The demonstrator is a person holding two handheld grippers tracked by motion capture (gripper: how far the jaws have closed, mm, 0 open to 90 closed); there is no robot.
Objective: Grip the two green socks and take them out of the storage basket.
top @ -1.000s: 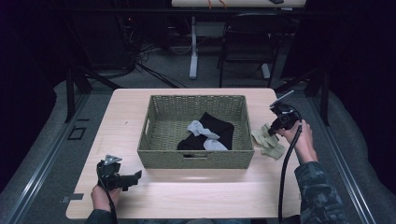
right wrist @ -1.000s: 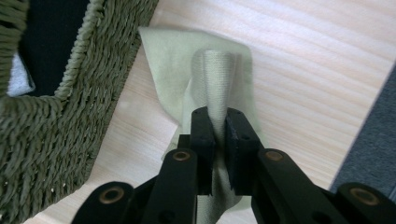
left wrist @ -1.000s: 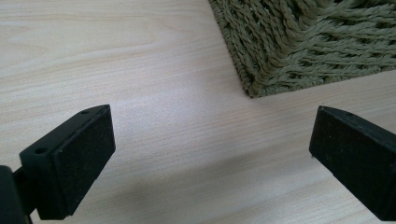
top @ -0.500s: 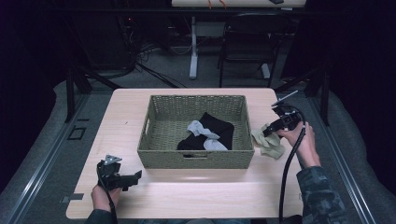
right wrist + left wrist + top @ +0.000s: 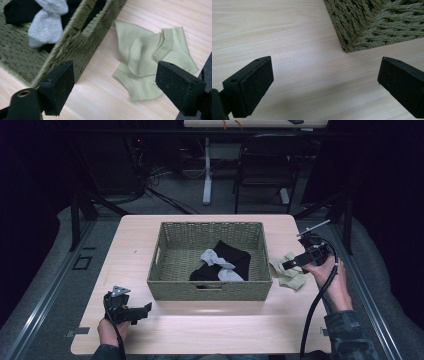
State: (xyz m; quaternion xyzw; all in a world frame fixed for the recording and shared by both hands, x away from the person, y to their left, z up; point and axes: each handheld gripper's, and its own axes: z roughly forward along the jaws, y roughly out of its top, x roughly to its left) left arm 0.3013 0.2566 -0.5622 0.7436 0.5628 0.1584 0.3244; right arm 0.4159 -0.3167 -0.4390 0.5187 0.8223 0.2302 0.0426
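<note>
Nearest you, your left gripper (image 5: 134,311) sat low over the table (image 5: 220,325) with its jaws wide apart on nothing, just off the basket (image 5: 210,290) corner. Farther right, your right gripper (image 5: 295,263) hung equally wide over the pale green socks (image 5: 147,65) lying beside the basket, which held grey socks (image 5: 217,265) on black cloth (image 5: 235,255).

I see a pale, light-grained wooden table (image 5: 200,330) holding an olive-green woven basket (image 5: 210,290). Inside it lie a black garment (image 5: 235,257) and light grey socks (image 5: 217,262). Beside it sit pale yellow-green socks (image 5: 150,65), and both my grippers have matte black jaws.
</note>
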